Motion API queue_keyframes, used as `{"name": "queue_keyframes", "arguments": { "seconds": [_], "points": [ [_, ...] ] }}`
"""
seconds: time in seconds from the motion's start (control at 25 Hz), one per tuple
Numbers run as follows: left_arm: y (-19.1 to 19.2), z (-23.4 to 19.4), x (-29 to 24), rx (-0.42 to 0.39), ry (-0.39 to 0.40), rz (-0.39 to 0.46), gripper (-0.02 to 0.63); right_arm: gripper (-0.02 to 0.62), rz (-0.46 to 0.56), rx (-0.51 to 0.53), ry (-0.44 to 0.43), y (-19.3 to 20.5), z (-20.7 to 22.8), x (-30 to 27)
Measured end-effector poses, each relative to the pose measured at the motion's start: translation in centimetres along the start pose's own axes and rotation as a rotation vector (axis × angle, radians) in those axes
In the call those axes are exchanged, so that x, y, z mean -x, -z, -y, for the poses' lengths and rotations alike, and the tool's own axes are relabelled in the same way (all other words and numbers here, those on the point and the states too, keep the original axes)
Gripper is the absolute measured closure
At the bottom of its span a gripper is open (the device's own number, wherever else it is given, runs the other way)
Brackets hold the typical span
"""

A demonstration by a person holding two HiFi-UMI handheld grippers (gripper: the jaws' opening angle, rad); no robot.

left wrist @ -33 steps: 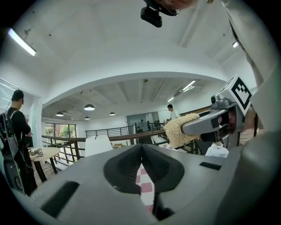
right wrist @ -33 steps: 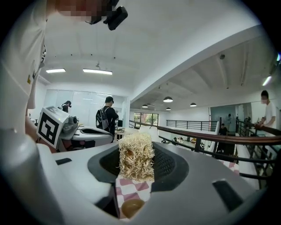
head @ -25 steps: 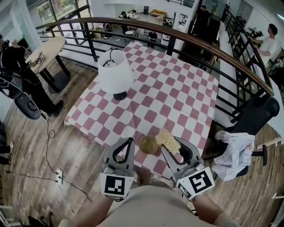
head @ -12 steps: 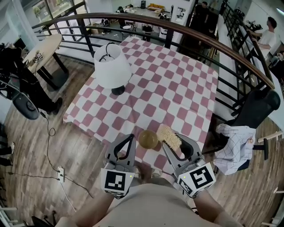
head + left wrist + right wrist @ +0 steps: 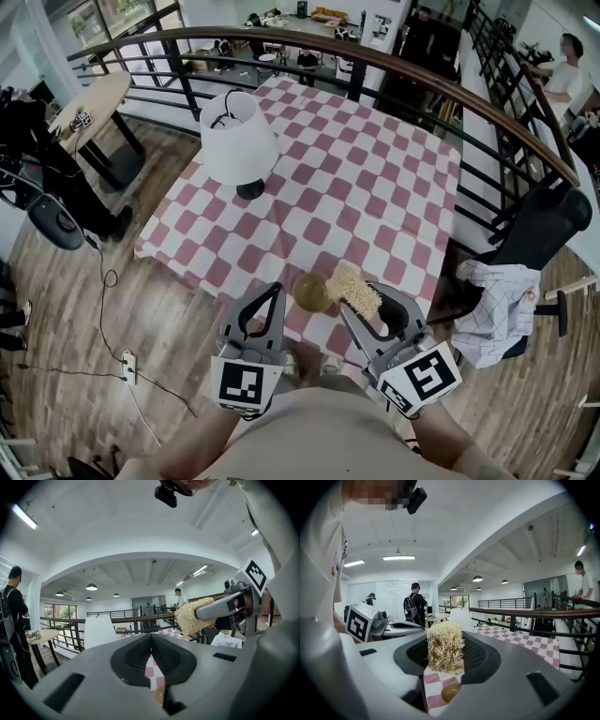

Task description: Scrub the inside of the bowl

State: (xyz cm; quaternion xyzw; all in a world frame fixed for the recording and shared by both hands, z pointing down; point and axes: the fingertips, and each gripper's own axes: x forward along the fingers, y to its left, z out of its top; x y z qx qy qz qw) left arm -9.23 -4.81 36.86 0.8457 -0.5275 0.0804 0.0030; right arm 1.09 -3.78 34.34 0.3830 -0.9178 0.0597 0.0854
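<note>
A small brownish bowl (image 5: 311,292) stands near the front edge of the red-and-white checked table (image 5: 375,187). My right gripper (image 5: 354,302) is shut on a pale straw-coloured fibrous scrubber (image 5: 352,288), which hangs just right of the bowl's rim. In the right gripper view the scrubber (image 5: 445,647) fills the space between the jaws, with the bowl (image 5: 450,692) below it. My left gripper (image 5: 274,293) is shut and holds nothing, its tip just left of the bowl. In the left gripper view the bowl (image 5: 159,695) shows low down, and the scrubber (image 5: 191,616) is up at the right.
A white table lamp (image 5: 237,141) stands at the table's far left. A dark curved railing (image 5: 450,103) runs behind the table. A black chair draped with a checked cloth (image 5: 502,314) is at the right. A cable and power strip (image 5: 125,368) lie on the wooden floor at the left.
The head view has shifted slightly. Both grippers keep their places on either side of the bowl, with the scrubber a touch nearer the bowl's right rim.
</note>
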Motion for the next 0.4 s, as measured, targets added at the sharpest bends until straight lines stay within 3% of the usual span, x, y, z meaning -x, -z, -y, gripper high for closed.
{"name": "queue_keyframes", "arguments": {
  "seconds": [0.4],
  "points": [
    [-0.7,0.4,0.8,-0.017,0.009,-0.013,0.591,0.436,0.018,0.013,-0.013,-0.6,-1.2,-0.1]
  ]
}}
